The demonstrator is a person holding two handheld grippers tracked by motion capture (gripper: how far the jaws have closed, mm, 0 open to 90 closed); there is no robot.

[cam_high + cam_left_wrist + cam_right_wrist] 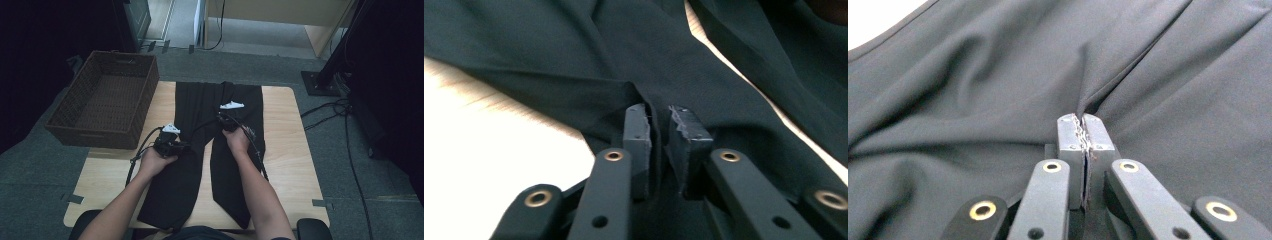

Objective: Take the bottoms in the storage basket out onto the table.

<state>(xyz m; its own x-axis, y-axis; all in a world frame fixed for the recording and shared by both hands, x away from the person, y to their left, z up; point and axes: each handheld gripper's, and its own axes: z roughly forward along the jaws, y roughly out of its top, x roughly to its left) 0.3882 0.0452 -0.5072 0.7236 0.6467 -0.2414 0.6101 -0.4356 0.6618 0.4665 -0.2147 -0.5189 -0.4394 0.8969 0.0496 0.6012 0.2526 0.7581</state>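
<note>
One black trousers (220, 145), two grippers — right gripper (1085, 131) pinching cloth, left gripper (663, 131) apparently loosened

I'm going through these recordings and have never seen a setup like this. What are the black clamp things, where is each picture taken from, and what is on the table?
A person sits at a wooden table with a hand-held two-jaw gripper in each hand. The high view looks down from above; the other two come from cameras riding on each gripper, looking along its jaws. Black trousers lie flat on the table, and an empty wicker basket sits at its left edge. The right gripper is shut on a pinch of the trousers' cloth. The left gripper is at the cloth's edge with its jaws slightly apart; cloth lies between them, not clearly pinched.
</note>
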